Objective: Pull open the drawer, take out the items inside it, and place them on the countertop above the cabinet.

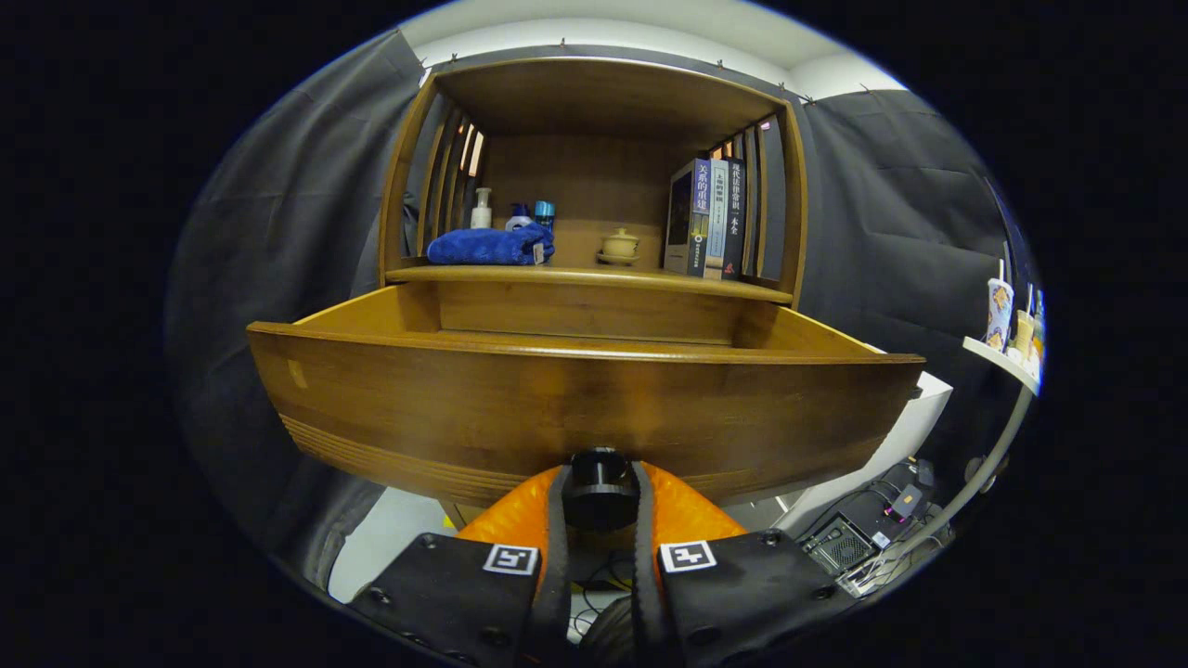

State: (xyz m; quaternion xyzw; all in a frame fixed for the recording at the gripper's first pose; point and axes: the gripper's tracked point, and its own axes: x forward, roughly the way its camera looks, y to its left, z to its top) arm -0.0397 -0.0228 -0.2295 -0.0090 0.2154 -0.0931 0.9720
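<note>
- The gripper is at 6 o'clock, its two fingers closed on the round dark knob of the drawer; both fingers press against the sides of the knob.
- The drawer is pulled out from the wooden cabinet toward the camera. Its front panel has the long axis from 9 to 3 o'clock, and the drawer box runs back toward 12 o'clock into the cabinet.
- The inside of the drawer is hidden behind the front panel, so I cannot tell what lies in it.
- Above the drawer is the countertop, at about 12 o'clock from the knob.
- On the countertop, toward 11 o'clock, lies a folded blue towel, its long axis from 9 to 3 o'clock.
- Behind the towel stand a white pump bottle and a blue-capped bottle, both upright.
- Just beside the towel, on its 3 o'clock side, sits a small beige lidded cup.
- Toward 1 o'clock, several books stand upright, spines facing the camera.
- Far at 3 o'clock, a white shelf holds some cups.
</note>
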